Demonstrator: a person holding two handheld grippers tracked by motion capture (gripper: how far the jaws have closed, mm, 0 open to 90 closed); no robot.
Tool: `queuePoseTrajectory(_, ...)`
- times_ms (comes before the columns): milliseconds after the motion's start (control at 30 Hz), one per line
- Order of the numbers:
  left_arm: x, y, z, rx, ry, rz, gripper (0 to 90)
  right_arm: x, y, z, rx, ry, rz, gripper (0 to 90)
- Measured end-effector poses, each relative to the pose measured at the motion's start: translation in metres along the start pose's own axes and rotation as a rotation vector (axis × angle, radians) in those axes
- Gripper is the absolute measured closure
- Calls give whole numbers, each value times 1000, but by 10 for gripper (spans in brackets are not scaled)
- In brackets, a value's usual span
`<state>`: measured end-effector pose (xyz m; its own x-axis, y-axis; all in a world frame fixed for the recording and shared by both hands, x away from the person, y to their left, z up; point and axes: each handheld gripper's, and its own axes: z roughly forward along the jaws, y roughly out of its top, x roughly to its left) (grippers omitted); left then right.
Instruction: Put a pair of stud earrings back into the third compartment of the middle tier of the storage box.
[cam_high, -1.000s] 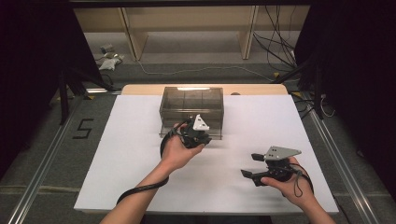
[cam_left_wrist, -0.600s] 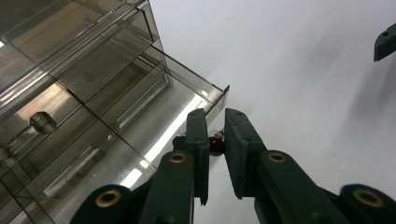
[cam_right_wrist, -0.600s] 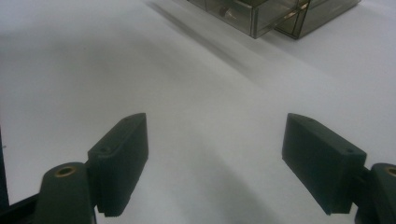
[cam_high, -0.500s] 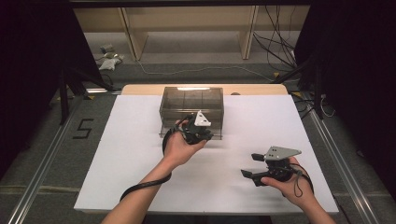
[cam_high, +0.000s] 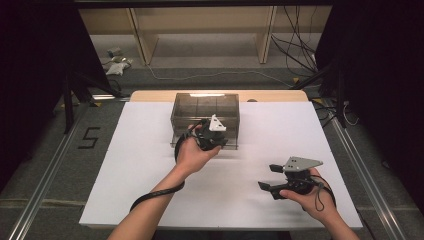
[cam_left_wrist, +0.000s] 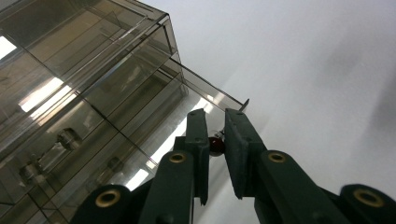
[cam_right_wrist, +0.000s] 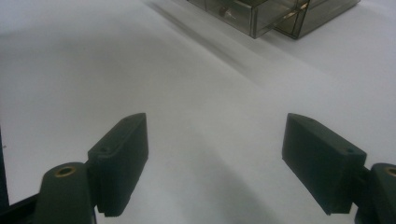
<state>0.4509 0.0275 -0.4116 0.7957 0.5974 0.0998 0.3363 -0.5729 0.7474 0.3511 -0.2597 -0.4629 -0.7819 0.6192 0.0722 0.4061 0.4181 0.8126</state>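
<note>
Left gripper view: smoky clear drawer box (cam_left_wrist: 88, 93), small red knob (cam_left_wrist: 215, 144).

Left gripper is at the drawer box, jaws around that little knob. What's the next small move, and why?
Probably pull the left gripper straight back toward you. Its jaws stand nearly closed on either side of the small dark knob on the smoky clear drawer box, and a drawer there already juts slightly from the front. The right gripper is wide open over bare white table, so it is not involved.
</note>
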Motion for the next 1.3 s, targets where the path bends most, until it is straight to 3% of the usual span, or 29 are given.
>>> queuePoseTrajectory(1300, 11, 8, 11, 19, 40, 32, 799, 0, 0, 0, -1, 4, 2, 235)
